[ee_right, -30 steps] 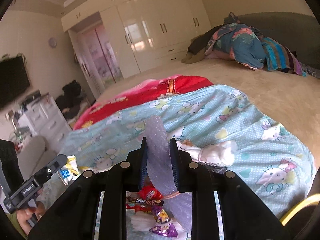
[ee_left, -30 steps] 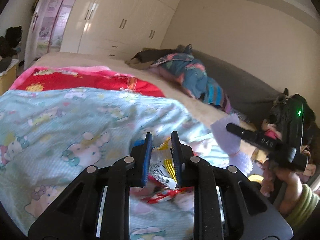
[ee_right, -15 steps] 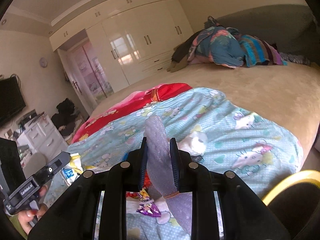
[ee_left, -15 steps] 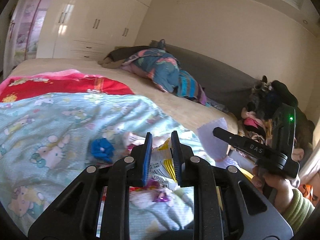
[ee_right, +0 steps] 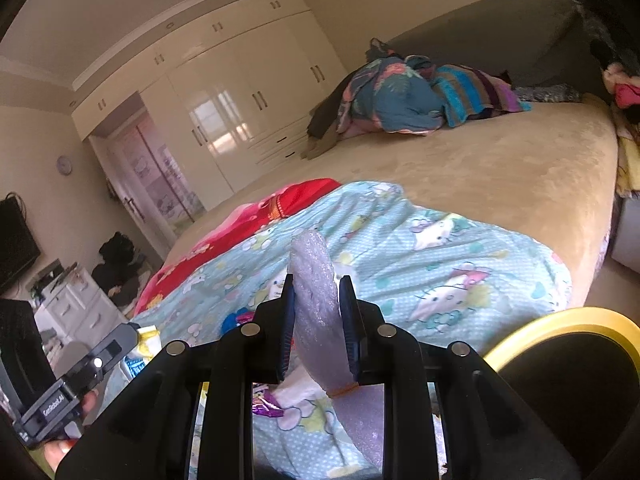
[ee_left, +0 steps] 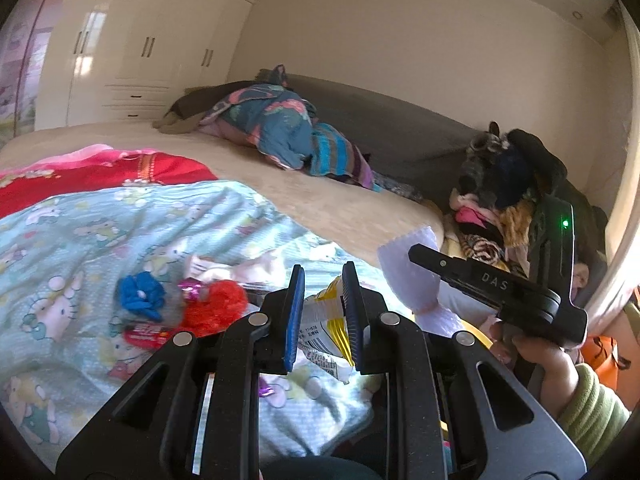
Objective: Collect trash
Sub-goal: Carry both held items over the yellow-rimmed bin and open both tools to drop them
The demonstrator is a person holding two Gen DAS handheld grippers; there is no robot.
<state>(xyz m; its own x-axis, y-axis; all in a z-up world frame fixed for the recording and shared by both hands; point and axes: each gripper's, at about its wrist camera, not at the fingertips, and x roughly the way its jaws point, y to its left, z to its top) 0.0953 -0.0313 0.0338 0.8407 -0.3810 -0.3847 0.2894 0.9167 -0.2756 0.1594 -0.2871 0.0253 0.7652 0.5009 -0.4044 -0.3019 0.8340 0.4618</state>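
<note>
Left gripper (ee_left: 323,312) clamped on a yellow-white wrapper (ee_left: 326,326), jaws narrow, pads pressing it; lower centre of left view. Right gripper (ee_right: 317,322) clamped on a strip of grey foam (ee_right: 320,308), which sticks up above the pads and trails down below them; lower centre of right view.

Surface: big bed (ee_right: 500,168) with tan cover, fills the middle of both views. Light-blue cartoon blanket (ee_left: 120,220) spread over the near end, red blanket (ee_left: 100,172) just behind it at left. More trash lying on the blue blanket, left of the left gripper: blue wad (ee_left: 140,294), red wad (ee_left: 214,306) touching a small purple foil (ee_left: 192,283), flat red wrapper (ee_left: 146,334) below them, white tissue (ee_left: 224,266) above. Another purple foil (ee_right: 266,406) low in right view.

Heap of bedding (ee_left: 280,132) at far end of bed, grey headboard (ee_left: 400,124) behind it. Clothes pile (ee_left: 500,184) at right of left view. Cream wardrobe (ee_right: 240,92) across upper left of right view, pink door (ee_right: 160,176) beside it, white drawers (ee_right: 76,312) and dark TV (ee_right: 16,240) at far left. Yellow-rimmed bin (ee_right: 560,320) at lower right of right view, just beside the bed edge.
</note>
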